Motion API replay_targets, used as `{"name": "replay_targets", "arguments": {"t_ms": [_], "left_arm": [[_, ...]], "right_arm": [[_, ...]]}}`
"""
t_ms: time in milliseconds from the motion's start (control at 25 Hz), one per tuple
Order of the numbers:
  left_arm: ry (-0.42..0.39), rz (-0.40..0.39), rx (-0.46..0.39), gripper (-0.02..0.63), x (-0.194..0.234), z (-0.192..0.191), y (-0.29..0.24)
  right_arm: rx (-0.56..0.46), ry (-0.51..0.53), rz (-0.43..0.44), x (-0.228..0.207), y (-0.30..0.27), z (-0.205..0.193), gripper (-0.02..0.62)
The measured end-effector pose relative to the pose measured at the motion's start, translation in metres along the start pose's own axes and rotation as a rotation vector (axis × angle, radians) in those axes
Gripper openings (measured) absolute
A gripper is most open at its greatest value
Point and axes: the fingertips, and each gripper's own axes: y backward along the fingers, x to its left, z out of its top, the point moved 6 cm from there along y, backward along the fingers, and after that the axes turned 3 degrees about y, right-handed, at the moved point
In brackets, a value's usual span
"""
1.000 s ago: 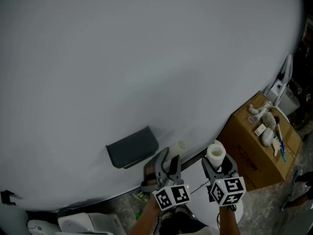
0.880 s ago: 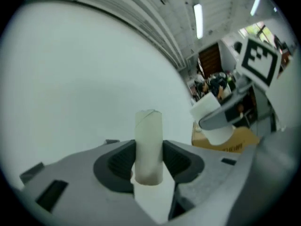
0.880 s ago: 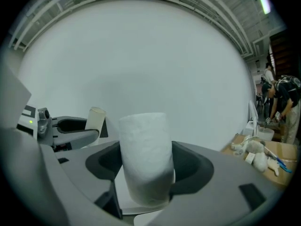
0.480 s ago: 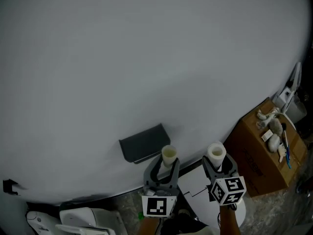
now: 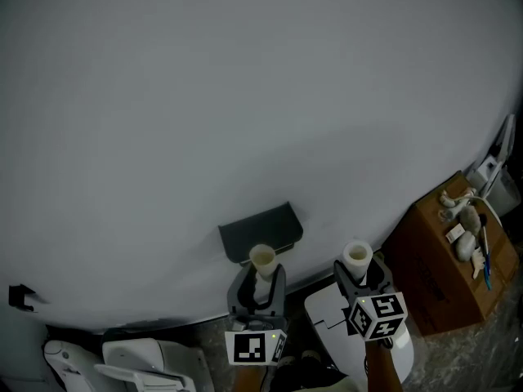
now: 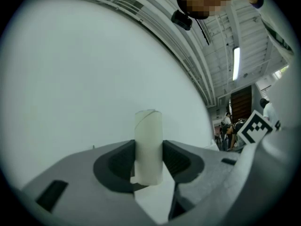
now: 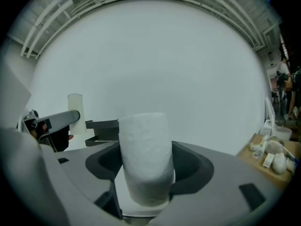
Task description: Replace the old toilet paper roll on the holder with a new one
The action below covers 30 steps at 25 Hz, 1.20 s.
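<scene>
A dark grey holder (image 5: 261, 230) is fixed to the pale wall; it also shows in the right gripper view as the holder (image 7: 101, 128). My left gripper (image 5: 258, 278) is shut on a thin, bare cardboard tube (image 5: 261, 259), standing upright just below the holder. In the left gripper view the tube (image 6: 148, 145) is pinched between both jaws. My right gripper (image 5: 359, 276) is shut on a fuller white toilet paper roll (image 5: 357, 258), to the right of the holder. That roll (image 7: 145, 157) fills the jaws in the right gripper view, with the left gripper's tube (image 7: 75, 113) at the left.
A brown cardboard box (image 5: 453, 256) with small white items on top stands at the right. A white round-topped object (image 5: 331, 325) sits below my right gripper. White plastic parts (image 5: 139, 366) lie at the bottom left. The wall (image 5: 245, 96) fills most of the view.
My left gripper has swung left and up with the cardboard tube, which now stands upright just under the holder. The right gripper kept its roll and barely moved. The view has shifted.
</scene>
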Motion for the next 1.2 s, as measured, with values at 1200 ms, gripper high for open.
{"name": "replay_targets", "arguments": {"t_ms": [1200], "left_arm": [[0.007, 0.076, -0.012, 0.182, 0.041, 0.017, 0.036]], "right_arm": [[0.187, 1.539, -0.005, 0.049, -0.108, -0.029, 0.316]]}}
